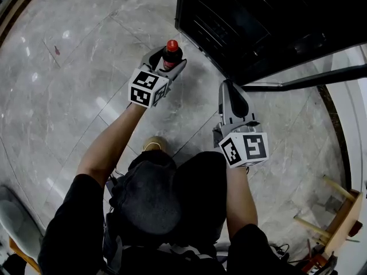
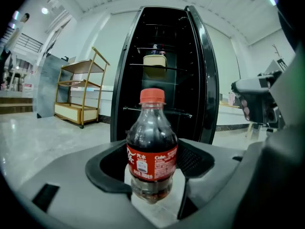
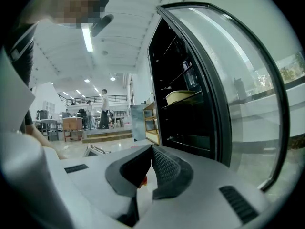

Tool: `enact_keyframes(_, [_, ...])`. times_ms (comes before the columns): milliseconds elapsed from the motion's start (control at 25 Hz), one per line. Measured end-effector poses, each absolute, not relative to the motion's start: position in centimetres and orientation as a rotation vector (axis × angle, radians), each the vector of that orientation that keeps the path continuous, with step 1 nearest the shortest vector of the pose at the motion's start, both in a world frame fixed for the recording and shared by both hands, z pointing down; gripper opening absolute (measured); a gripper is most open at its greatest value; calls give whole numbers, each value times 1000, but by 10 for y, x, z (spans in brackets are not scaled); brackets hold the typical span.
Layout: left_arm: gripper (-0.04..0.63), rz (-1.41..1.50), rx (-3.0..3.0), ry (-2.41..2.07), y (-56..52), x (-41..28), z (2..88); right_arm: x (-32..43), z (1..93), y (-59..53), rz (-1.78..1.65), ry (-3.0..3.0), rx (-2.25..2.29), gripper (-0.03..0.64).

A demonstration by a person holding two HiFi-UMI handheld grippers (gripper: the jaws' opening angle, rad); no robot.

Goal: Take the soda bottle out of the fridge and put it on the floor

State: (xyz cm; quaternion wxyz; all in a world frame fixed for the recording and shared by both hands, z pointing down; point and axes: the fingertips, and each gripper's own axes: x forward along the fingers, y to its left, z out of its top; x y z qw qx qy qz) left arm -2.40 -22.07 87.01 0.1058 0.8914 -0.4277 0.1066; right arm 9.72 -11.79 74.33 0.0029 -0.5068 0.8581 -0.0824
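Left tongs (image 1: 170, 57): pinching the soda bottle (image 2: 151, 151) at its label, one jaw on each side.
Right tongs (image 1: 228, 86): jaws pressed together, nothing gripped; right of the left tongs, near the fridge's (image 2: 126, 80) open front.
Soda bottle: outside the fridge, over the marble floor (image 1: 69, 85); upright, long axis vertical, red cap (image 2: 152, 95) on top.
Fridge: far side, glass door (image 3: 238, 80) swung open; one dark shelf holds a cream container (image 2: 155, 61), the shelf above it a bottle (image 3: 188, 76).
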Motion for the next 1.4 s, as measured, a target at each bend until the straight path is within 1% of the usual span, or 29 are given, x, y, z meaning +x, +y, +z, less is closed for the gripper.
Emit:
enact_keyframes(280, [304,307,2589,-1246,-209,-19,925,91,752,-115,-243,2752,-1583,21])
enact_keyframes(440, [304,284,2563,-1245,-207,-16,948,97,757,-118,-299,2736,-1618,21])
enact_keyframes(760, [304,342,2537,-1276,-211,-22,993,95,753,-119,-282,2737,-1612,21])
enact_keyframes(1400, [304,382,2543,-1292,-207,-17,1026,83,757,-124,-277,2784,-1585,21])
